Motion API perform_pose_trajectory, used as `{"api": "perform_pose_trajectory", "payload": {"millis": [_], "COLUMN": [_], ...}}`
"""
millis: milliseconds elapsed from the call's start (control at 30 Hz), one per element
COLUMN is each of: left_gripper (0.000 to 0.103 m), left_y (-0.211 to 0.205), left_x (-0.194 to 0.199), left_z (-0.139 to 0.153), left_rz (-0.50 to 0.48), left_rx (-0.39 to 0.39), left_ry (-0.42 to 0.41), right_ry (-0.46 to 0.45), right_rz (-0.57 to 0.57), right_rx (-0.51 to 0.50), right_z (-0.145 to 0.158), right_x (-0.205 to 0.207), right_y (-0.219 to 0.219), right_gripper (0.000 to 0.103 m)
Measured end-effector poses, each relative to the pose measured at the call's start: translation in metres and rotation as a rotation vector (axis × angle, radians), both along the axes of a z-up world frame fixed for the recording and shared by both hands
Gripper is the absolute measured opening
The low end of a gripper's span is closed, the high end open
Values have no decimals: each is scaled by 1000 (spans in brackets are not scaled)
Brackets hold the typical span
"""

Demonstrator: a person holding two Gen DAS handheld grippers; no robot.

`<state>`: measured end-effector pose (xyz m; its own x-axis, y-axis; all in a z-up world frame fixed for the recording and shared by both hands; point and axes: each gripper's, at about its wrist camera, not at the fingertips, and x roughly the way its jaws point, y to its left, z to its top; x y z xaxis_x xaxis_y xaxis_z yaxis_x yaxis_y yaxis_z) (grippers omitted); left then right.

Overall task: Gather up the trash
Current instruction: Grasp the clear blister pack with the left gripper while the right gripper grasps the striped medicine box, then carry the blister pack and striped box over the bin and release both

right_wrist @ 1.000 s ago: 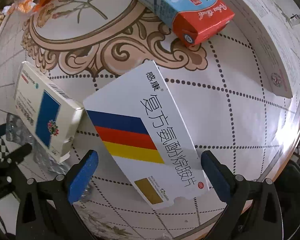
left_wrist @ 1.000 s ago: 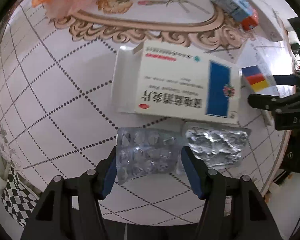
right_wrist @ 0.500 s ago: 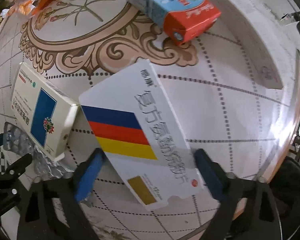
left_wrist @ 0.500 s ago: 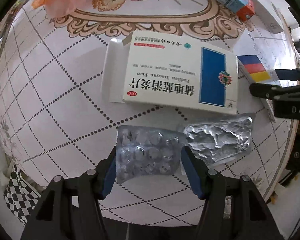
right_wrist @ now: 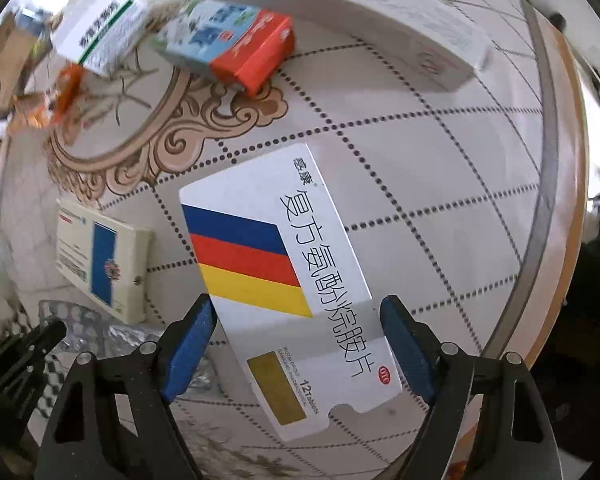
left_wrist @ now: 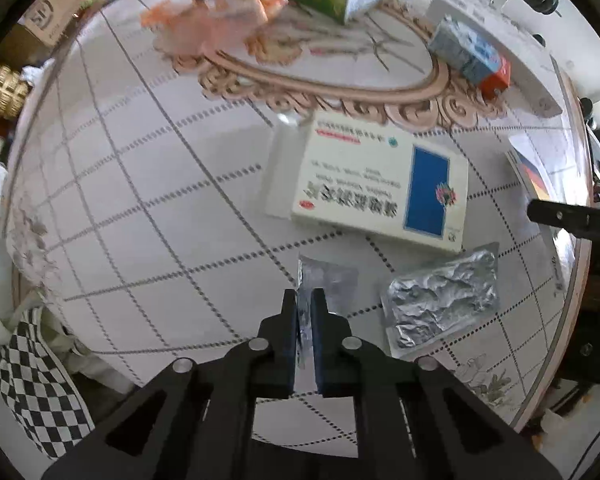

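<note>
The left gripper [left_wrist: 305, 300] is clamped on a clear blister pack [left_wrist: 327, 280], pinched edge-on so the thin sheet can be lifted clear of the table [left_wrist: 140, 184]. A crumpled foil blister [left_wrist: 444, 304] lies just beside it, near the cream pill box [left_wrist: 384, 184]. The right gripper [right_wrist: 296, 320] is held with its jaws apart around the striped medicine box [right_wrist: 292, 280], apparently readied for closing. More cartons and an orange wrapper [left_wrist: 216, 20] are scattered on the glossy, patterned round top. A checkered cloth [left_wrist: 40, 392] and wicker basket [left_wrist: 0, 88] are seen beyond its rim.
</note>
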<state>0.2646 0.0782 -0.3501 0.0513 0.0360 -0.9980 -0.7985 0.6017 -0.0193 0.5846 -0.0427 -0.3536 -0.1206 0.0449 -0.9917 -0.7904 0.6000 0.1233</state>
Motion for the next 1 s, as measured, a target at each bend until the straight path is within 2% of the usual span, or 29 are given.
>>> {"api": "perform_pose_trajectory", "payload": {"millis": [100,200,233,267,333,400,433,533,733,800,1000], "left_gripper": [4,3,3,3,3,3,3,3,3,3,3], "left_y": [4,8,8,7,6,7,6,12,6,0,-22], "left_x": [-5,-9,-10,-11,-5,-6,1,-8,-30,-41,-90], "left_z": [12,26,31,36,35,40,31,35,60,64,75], "left_rz": [3,5,7,7,2,-3,-5,-11,-47,-75,-197], "left_rx": [12,35,46,60,84,105,110,128,174,182,185], "left_ry": [-14,-31,-37,-43,-50,-56,-53,-70,-118,-133,-199], "right_ry": [1,-5,-4,-5,-15,-26,-28,-40,-46,-38,-31], "right_rz": [-42,-73,-84,-95,-115,-127,-131,-150,-171,-188,-313], "right_rx": [25,48,56,65,86,98,106,134,196,215,264], "right_z": [14,31,42,41,60,60,61,60,58,47,38], "right_x": [11,20,18,16,16,20,18,-9,-79,-110,-205], "right_y": [-15,-50,-48,-51,-62,-65,-63,-60,-51,-45,-73], "right_gripper": [83,83,83,83,82,82,82,81,81,80,80]}}
